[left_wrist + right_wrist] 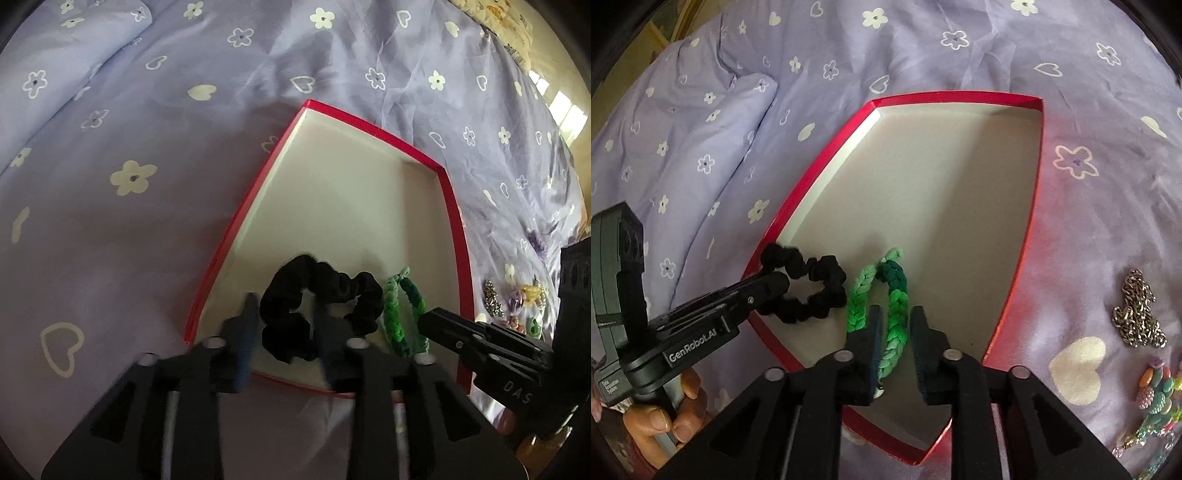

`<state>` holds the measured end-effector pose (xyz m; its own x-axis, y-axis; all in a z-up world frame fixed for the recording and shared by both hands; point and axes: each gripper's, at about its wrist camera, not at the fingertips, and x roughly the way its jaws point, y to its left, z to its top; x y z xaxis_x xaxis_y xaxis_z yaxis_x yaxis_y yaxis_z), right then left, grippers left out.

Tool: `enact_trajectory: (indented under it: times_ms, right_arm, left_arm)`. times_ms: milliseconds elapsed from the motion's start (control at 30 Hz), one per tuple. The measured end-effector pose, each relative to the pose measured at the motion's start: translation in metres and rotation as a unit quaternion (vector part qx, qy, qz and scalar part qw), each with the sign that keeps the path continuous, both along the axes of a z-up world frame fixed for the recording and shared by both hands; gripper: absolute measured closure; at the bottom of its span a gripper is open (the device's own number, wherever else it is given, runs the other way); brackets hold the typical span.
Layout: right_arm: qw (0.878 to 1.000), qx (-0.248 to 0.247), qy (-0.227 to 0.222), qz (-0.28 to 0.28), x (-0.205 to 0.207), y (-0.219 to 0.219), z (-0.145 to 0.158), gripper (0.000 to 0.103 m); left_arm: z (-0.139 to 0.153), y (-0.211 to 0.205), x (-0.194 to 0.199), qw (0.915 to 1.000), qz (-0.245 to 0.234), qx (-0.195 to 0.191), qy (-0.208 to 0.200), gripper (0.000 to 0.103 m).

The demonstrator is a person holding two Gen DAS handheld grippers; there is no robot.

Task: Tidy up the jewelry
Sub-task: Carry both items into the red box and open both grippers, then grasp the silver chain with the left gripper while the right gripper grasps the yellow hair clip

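Two soft hair ties in the red box (827,162), one at each of my grippers

My left gripper (286,325) stands spread around the black scrunchie (321,295), a light, squashy thing best pinched across its gathered band; my right gripper (895,332) is also unclenched, straddling one strand of the limp green braided band (897,314), which I judge easy to pinch mid-braid

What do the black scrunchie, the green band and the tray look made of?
Black scrunchie: matte gathered fabric, probably velvety; it shows no shine. Green band: braided cord or yarn, plaits visible. Tray: likely cardboard, glossy red walls, plain off-white floor.
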<state>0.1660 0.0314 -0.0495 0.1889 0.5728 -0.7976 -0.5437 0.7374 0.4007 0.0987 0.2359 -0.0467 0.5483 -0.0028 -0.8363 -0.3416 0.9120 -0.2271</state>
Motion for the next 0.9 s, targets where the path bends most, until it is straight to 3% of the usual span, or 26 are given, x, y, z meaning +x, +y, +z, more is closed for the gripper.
enact_trajectory:
  times_ms: [67,467,900]
  right_arm:
    - [1.0,0.01,-0.001,-0.006,0.0,-0.004,0.004,0.066]
    - [0.996,0.056,-0.029,-0.056,-0.018,-0.071,0.04,0.062]
    - [0.986,0.047,-0.047,-0.15,-0.03,-0.186,0.048,0.057]
  left_arm:
    - [0.006,-0.002,-0.004,0.9999,0.004,0.009,-0.006,0.056]
    - [0.038,-0.022,-0.023,0.9995,0.002,0.005,-0.032,0.053]
    - [0.053,-0.105,-0.013,0.9954,-0.087,0.0,-0.04,0.051]
